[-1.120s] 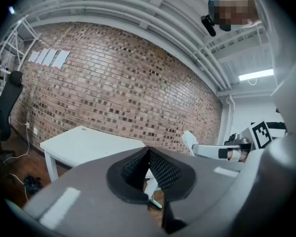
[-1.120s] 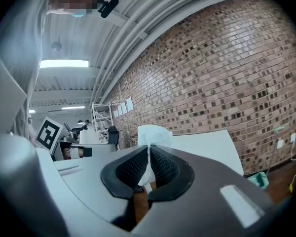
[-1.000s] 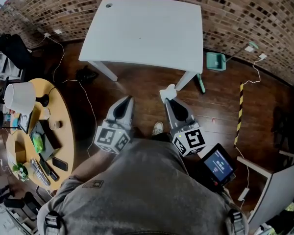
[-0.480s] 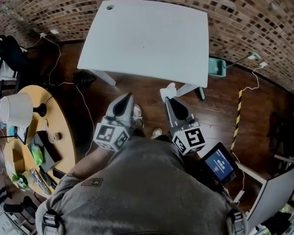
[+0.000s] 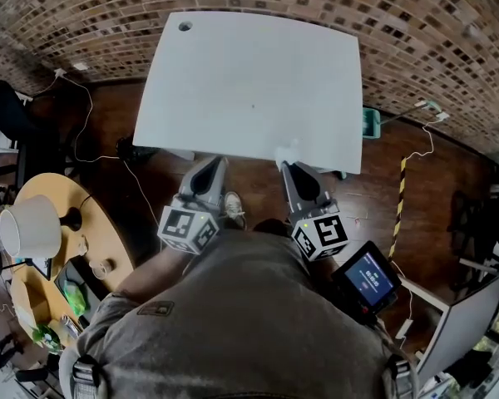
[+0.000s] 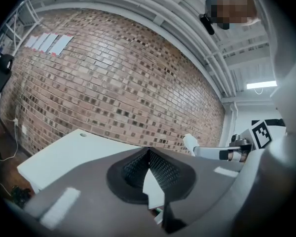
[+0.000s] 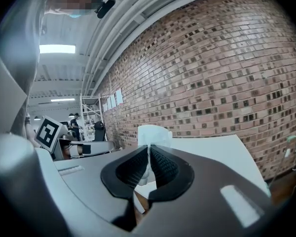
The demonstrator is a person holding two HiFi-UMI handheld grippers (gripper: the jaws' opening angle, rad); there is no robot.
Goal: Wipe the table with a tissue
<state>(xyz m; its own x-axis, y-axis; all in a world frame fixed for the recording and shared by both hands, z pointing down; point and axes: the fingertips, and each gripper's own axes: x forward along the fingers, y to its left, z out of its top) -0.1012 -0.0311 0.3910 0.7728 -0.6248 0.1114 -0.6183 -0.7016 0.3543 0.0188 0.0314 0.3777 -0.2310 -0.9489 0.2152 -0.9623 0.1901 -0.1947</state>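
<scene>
A white table (image 5: 249, 81) stands against the brick wall, its top bare apart from a small dark speck. My right gripper (image 5: 288, 163) hovers at the table's near edge, shut on a white tissue (image 5: 288, 151) that sticks up past the tips. In the right gripper view the tissue (image 7: 154, 135) is pinched between the jaws, with the table (image 7: 212, 149) beyond. My left gripper (image 5: 211, 165) hangs just short of the near edge, shut with nothing in it. The left gripper view has the closed left gripper (image 6: 148, 154) in front of the table (image 6: 74, 152).
A round wooden side table (image 5: 41, 248) with a white lamp (image 5: 29, 227) and clutter stands at the left. Cables (image 5: 91, 123) trail on the dark wood floor. A teal dustpan (image 5: 371, 123) lies right of the table. A device with a lit screen (image 5: 368, 278) hangs at my right.
I have stepped closer to the table. Both grippers now reach its near edge, the tissue still in the right one.
</scene>
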